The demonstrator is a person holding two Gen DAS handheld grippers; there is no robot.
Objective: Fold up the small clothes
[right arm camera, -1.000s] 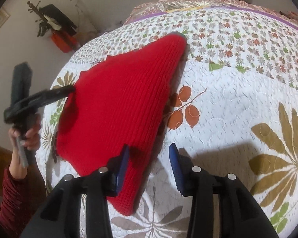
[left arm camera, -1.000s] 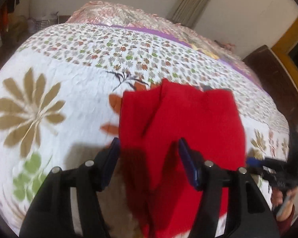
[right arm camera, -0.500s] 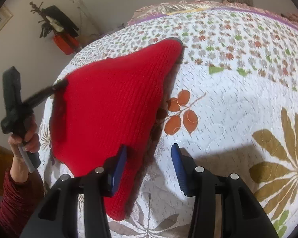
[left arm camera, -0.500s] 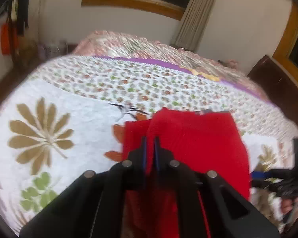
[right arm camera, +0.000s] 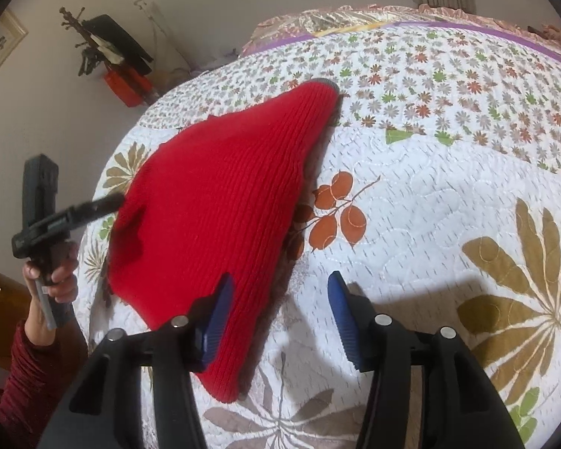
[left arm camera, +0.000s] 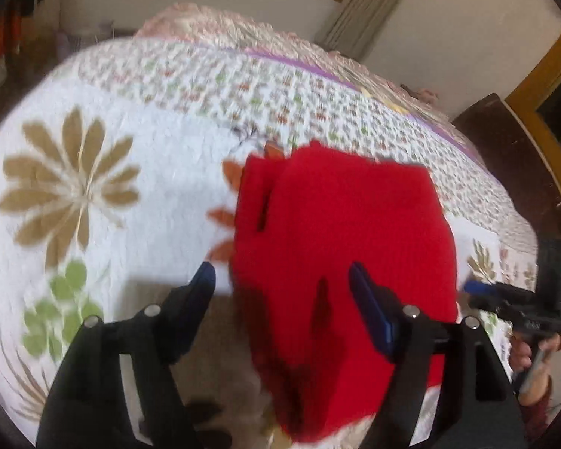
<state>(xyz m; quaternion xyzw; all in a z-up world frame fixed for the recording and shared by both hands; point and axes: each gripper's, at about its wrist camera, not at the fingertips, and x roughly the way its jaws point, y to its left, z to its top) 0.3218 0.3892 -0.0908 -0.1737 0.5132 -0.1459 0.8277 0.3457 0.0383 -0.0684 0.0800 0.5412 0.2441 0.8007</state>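
While the red knit top [right arm camera: 220, 202] is lying folded on the flowery quilt [right arm camera: 448, 202], you are keeping both grippers wide open and holding nothing. The top is sitting near the quilt's near edge, with one corner pointing toward the far end of the bed. An orange leaf print [right arm camera: 336, 217] is peeking out just beside its edge.

Your left gripper [left arm camera: 282, 288] is hanging over the near part of the top, one finger over the red cloth and the other over the white quilt. The picture from that side is blurry.

Your right gripper [right arm camera: 278, 303] is sitting by the top's other edge, with its left finger over the red cloth and its right finger over bare quilt.

Your left hand [right arm camera: 54, 273], in a dark red sleeve [right arm camera: 30, 374], is gripping the left handle.
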